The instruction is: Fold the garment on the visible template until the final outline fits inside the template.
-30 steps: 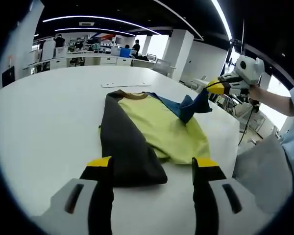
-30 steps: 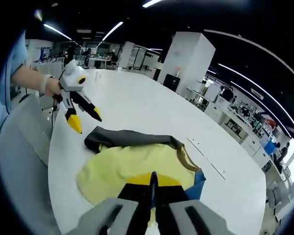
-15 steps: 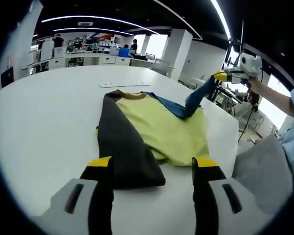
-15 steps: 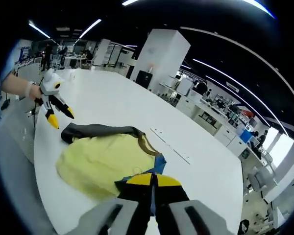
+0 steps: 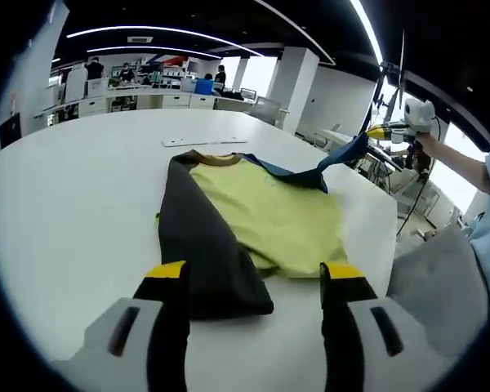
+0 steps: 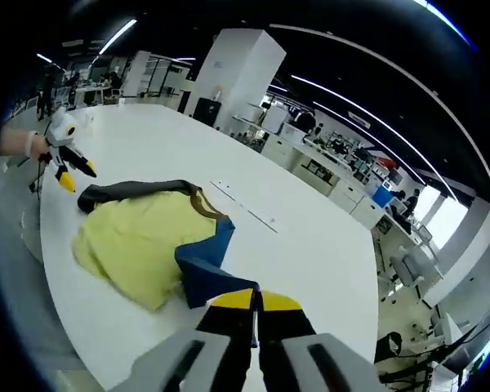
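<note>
The garment [image 5: 265, 216] lies flat on the white table [image 5: 73, 188]: yellow body, brown collar, and a dark sleeve [image 5: 204, 241] folded down its left side. My left gripper [image 5: 255, 273] hovers open over the near hem, with the dark sleeve's end between its jaws. My right gripper [image 6: 257, 300] is shut on the blue sleeve [image 6: 206, 269] and holds it stretched out off the yellow body [image 6: 126, 245]. From the left gripper view the right gripper [image 5: 377, 131] is up at the right with the blue sleeve [image 5: 339, 159] taut. The left gripper [image 6: 73, 173] is at the far left.
A thin pale strip [image 5: 204, 141] lies on the table beyond the collar, also visible as a strip [image 6: 247, 208]. The table edge [image 5: 384, 245] runs close on the right, beside the person's arm [image 5: 465, 167]. Office desks and people fill the background.
My right gripper has drawn the blue sleeve up and outward, away from the yellow body, until it is stretched. The left gripper has stayed open over the hem.
</note>
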The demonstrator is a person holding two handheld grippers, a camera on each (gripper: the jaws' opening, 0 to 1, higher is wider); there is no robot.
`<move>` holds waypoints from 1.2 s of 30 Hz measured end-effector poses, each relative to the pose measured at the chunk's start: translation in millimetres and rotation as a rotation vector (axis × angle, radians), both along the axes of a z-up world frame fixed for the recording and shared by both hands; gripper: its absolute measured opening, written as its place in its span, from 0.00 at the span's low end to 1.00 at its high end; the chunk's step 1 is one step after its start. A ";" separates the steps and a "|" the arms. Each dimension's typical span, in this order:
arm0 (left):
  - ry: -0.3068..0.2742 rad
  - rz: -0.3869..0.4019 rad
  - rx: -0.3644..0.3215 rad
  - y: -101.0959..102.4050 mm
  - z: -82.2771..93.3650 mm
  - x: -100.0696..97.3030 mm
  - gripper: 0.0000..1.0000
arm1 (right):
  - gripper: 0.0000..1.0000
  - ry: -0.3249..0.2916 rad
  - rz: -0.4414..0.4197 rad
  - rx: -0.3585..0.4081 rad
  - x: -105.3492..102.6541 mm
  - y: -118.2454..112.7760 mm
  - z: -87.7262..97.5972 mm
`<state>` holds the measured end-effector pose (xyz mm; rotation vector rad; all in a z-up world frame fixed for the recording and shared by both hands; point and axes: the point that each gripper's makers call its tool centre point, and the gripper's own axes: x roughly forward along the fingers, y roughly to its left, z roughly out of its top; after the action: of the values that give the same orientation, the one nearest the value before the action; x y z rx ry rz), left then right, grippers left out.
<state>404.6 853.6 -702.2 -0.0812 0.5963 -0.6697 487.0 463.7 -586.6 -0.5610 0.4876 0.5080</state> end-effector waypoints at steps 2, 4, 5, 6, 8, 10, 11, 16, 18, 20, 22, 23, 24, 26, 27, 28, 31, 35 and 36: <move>0.001 0.001 -0.001 0.0 0.6 0.2 0.62 | 0.00 0.011 -0.028 -0.009 -0.2 -11.5 -2.2; 0.000 0.001 0.003 0.7 0.8 0.9 0.62 | 0.00 0.020 -0.044 -0.022 -0.7 -20.0 -4.5; 0.000 0.002 0.004 1.0 0.8 1.1 0.62 | 0.00 0.029 -0.057 -0.026 -1.1 -25.9 -6.4; 0.000 0.003 0.003 1.2 1.3 1.5 0.62 | 0.00 0.031 -0.062 -0.028 -1.2 -29.4 -7.5; -0.001 0.005 0.005 1.9 1.1 2.2 0.62 | 0.00 0.054 -0.093 -0.033 -3.4 -38.3 -11.3; 0.003 0.007 0.006 2.7 0.7 2.8 0.62 | 0.00 0.077 -0.109 -0.038 -5.9 -45.5 -15.9; 0.003 0.008 0.007 2.9 0.7 2.9 0.62 | 0.00 0.079 -0.109 -0.041 -7.2 -47.4 -17.0; 0.008 0.010 0.012 3.7 -0.2 3.4 0.62 | 0.00 0.125 -0.151 -0.038 -12.1 -64.9 -27.8; 0.009 0.012 0.011 3.7 -0.1 3.9 0.62 | 0.00 0.148 -0.173 -0.032 -14.1 -71.7 -33.7; 0.011 0.015 0.012 3.8 -0.3 4.1 0.62 | 0.00 0.158 -0.192 -0.025 -14.1 -80.0 -39.4; 0.015 0.015 0.013 3.9 -1.1 4.1 0.62 | 0.00 0.185 -0.220 -0.007 -15.1 -87.1 -46.6; 0.017 0.014 0.016 4.0 -1.7 4.0 0.62 | 0.00 0.188 -0.228 -0.011 -14.4 -91.5 -49.5; 0.020 0.014 0.018 4.3 -2.5 4.2 0.62 | 0.00 0.195 -0.237 -0.014 -14.7 -94.5 -51.7; 0.023 0.016 0.017 4.6 -3.2 4.4 0.62 | 0.00 0.212 -0.253 -0.012 -15.1 -99.2 -55.9; 0.025 0.016 0.018 4.8 -3.6 4.6 0.62 | 0.00 0.220 -0.262 -0.011 -14.7 -102.9 -58.2; 0.027 0.017 0.019 5.0 -4.3 4.9 0.62 | 0.00 0.224 -0.269 -0.016 -14.0 -105.7 -59.8; 0.035 0.018 0.022 4.9 -6.3 5.3 0.62 | 0.00 0.242 -0.293 -0.021 -10.3 -117.3 -66.7; 0.043 0.016 0.026 4.3 -8.1 5.4 0.62 | 0.00 0.275 -0.348 0.016 -2.2 -133.3 -76.7; 0.044 0.017 0.026 4.5 -8.0 5.7 0.62 | 0.00 0.286 -0.360 0.025 7.6 -146.4 -81.1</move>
<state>410.4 858.1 -710.2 -0.0770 0.6458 -0.6448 494.6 317.3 -667.7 -0.3658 0.8358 0.2484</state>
